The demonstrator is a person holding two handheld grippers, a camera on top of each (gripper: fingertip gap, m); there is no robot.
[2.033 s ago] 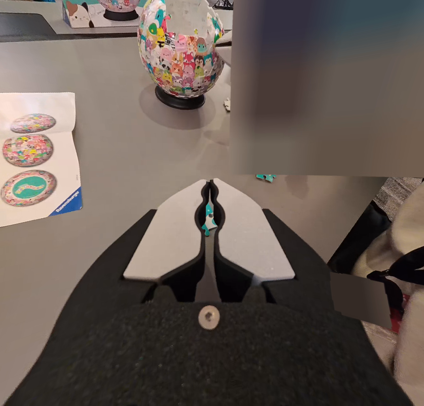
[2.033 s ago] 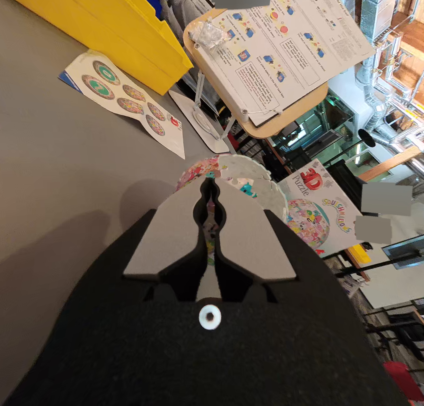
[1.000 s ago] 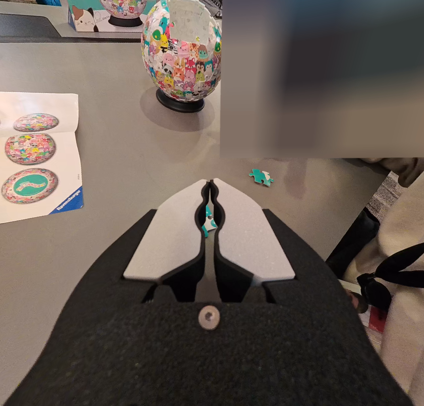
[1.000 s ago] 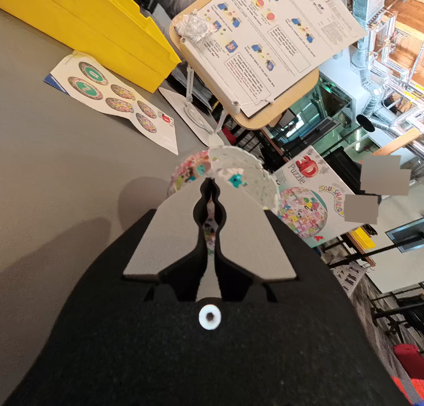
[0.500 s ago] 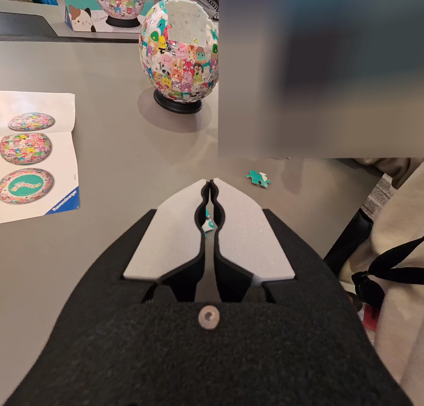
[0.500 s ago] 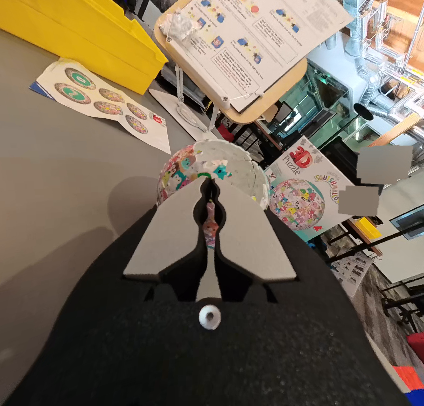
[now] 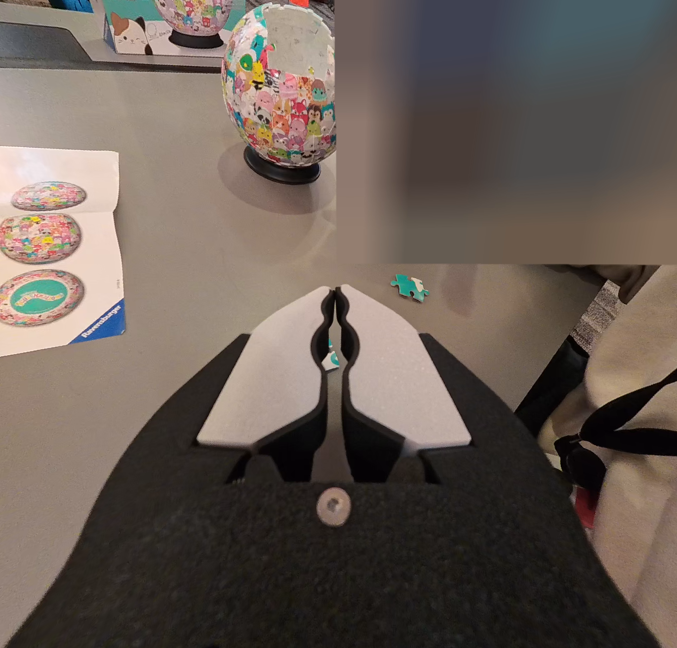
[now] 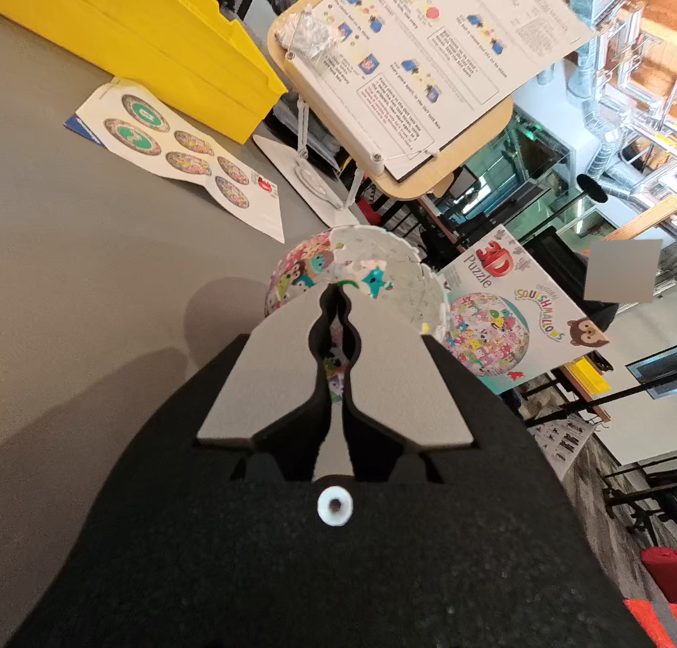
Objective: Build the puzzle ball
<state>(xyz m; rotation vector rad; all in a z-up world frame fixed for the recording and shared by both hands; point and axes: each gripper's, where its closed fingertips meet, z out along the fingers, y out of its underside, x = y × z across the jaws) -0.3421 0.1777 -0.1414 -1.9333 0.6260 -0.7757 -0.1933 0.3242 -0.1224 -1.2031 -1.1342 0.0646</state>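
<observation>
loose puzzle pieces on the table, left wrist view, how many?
2. One teal-and-white jigsaw piece right of the left gripper; another teal-and-white piece glimpsed between its fingers. More may be hidden.

Lighting's pretty even and soft indoors, nothing harsh. In the left wrist view the desk (image 7: pixel 176 125) is evenly lit and the puzzle ball (image 7: pixel 280 92) throws a soft round shadow toward the camera and left. The leaflet (image 7: pixel 58 242) blows out a bit at its top edge and goes smeary near the frame border. Fisheye stretch is obvious: the ball looks egg-shaped.

Right wrist view is brighter in the background, with daylight-looking glare top right. Broad dark shadows fall on the desk (image 8: pixel 110 264) on the left, one round patch beside the ball (image 8: pixel 351 275). The yellow bin (image 8: pixel 146 41) looks slightly motion-blurred, and the whole scene is tilted.
</observation>
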